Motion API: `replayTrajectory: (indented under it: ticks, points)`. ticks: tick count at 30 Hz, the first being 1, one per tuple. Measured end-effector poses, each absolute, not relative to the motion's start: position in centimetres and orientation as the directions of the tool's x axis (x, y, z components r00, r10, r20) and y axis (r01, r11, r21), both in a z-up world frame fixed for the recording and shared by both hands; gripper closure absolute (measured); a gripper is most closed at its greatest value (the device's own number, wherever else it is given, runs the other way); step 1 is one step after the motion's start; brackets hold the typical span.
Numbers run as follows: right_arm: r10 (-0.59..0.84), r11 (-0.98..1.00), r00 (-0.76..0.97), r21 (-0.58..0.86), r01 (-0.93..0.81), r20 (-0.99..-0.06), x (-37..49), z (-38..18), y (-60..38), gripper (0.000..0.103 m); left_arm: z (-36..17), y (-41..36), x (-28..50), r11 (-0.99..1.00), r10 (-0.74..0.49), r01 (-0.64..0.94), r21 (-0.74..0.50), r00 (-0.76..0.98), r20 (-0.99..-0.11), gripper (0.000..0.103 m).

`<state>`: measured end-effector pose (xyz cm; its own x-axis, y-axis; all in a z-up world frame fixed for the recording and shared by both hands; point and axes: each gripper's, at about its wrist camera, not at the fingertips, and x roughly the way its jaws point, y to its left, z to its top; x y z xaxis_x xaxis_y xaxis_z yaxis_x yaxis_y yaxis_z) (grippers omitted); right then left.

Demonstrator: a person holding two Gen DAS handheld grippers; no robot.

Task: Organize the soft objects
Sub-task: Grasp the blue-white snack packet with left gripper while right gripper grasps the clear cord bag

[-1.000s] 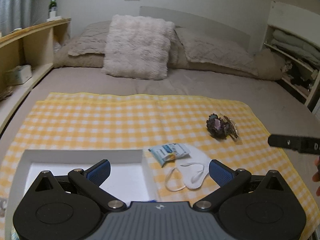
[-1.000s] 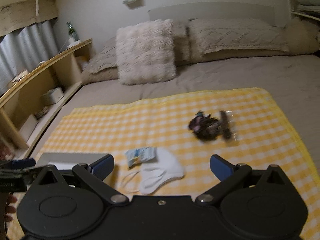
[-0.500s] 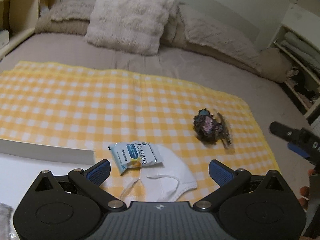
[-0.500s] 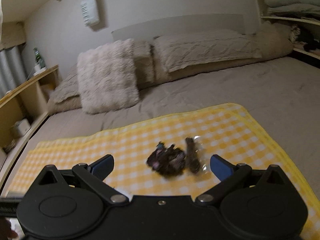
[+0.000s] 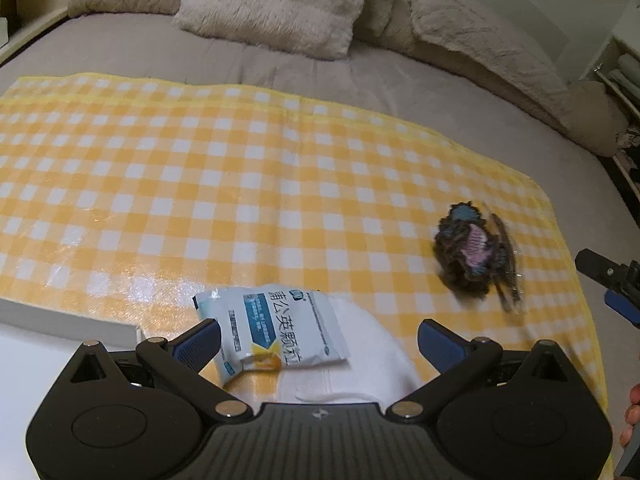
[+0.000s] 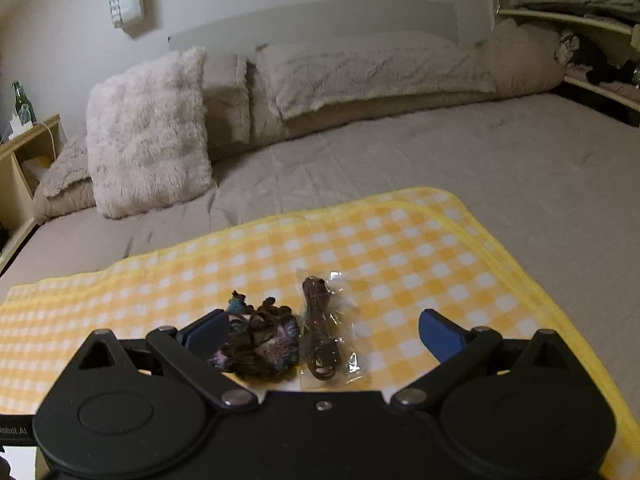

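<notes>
While its blue-padded fingers stand wide apart and hold nothing, the left gripper (image 5: 318, 338) hangs low over a yellow-and-white checked cloth (image 5: 168, 184) spread on a grey bed (image 5: 120, 48), as seen from the left wrist. Between the fingers lies a pale blue sachet (image 5: 276, 330) printed with Chinese characters, its right part resting on a white face mask (image 5: 360, 356) that reaches back under the gripper body. A white box (image 5: 60, 326) sits at the lower left, its near corner just beside the left finger. Farther right on the cloth, blurred, lies a dark knitted scrunchie (image 5: 466, 254) with pink and blue patches, and touching its right side is a thin clear packet (image 5: 504, 264). A fluffy cushion (image 5: 276, 0) leans against the pillows at the head of the bed. Part of the right gripper (image 5: 612, 286) enters at the right edge.

From the right wrist, the right gripper (image 6: 324, 334) is likewise spread wide and empty, low over the same cloth (image 6: 400, 248). The scrunchie (image 6: 260, 346) sits against its left finger, though whether they touch cannot be told. Just beside it, between the fingers, the clear packet (image 6: 324, 336) shows dark brown hair ties inside. Behind, the cushion (image 6: 148, 132) stands upright before long grey pillows (image 6: 372, 68), and a green bottle (image 6: 20, 100) stands on a wooden shelf at far left.
</notes>
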<state>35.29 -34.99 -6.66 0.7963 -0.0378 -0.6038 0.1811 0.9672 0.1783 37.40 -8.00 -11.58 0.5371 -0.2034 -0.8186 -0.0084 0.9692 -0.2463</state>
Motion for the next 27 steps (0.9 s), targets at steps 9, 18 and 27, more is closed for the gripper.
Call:
replayTrajectory:
  ticks: [9,18,27]
  points:
    - [0.019,0.960,0.744,0.221,0.174,-0.668,39.3,-10.0,-35.9,0.034,-14.2,-8.1,40.7,0.988,-0.148,0.025,-0.153,0.459,-0.876,0.011]
    - [0.020,0.973,0.660,0.165,0.159,-0.751,41.4,-13.7,-35.3,0.060,-15.9,-8.6,42.3,0.981,-0.173,0.160,-0.107,0.492,-0.853,0.032]
    - [-0.007,0.997,0.568,0.041,0.071,-0.823,39.6,-13.7,-34.5,0.080,-15.5,-10.9,41.6,0.953,-0.236,0.288,-0.099,0.494,-0.837,0.020]
